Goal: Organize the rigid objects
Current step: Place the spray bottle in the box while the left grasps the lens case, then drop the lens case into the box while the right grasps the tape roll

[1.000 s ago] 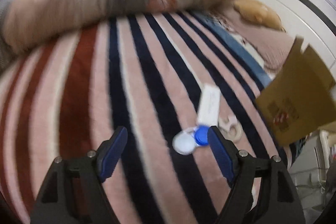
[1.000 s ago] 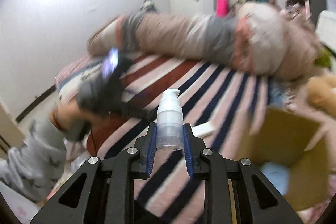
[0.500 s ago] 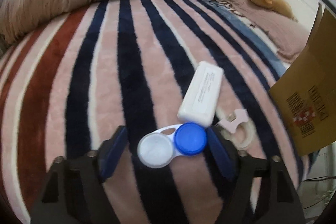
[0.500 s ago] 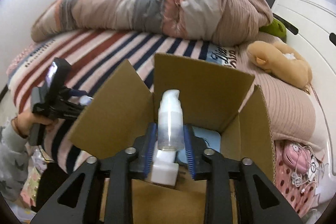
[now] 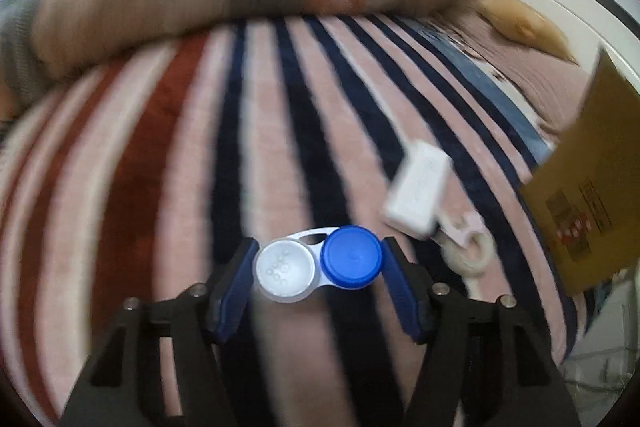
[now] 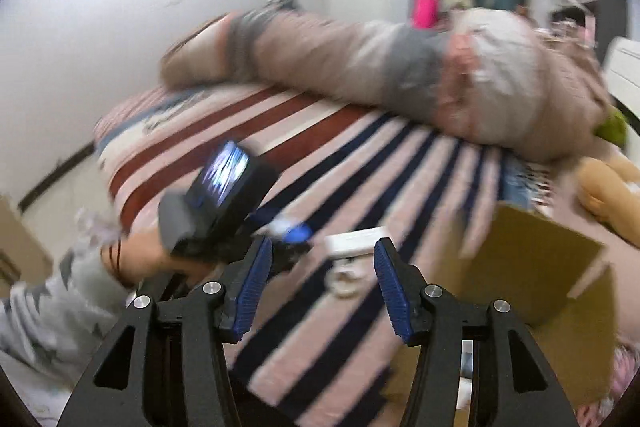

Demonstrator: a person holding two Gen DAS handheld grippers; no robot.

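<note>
- The left gripper is clamped on a contact lens case, one blue pad against the white cap and the other against the blue cap, so it grips the case end to end along its length.
- The case sits just left of the cardboard box and looks raised off the striped blanket, though the blur makes that hard to swear to.
- I'd call it light, stiff plastic: easy to carry, but the round smooth caps give the pads little flat to bite, so it may pivot or squirt out if the squeeze is uneven.
- A white rectangular case lies between the lens case and the box, with a pale ring-shaped piece touching its near end. Both look hard and light; the long flat sides of the white one seem the surest hold.
- The right gripper is spread wide with nothing in it, left of the box.
</note>
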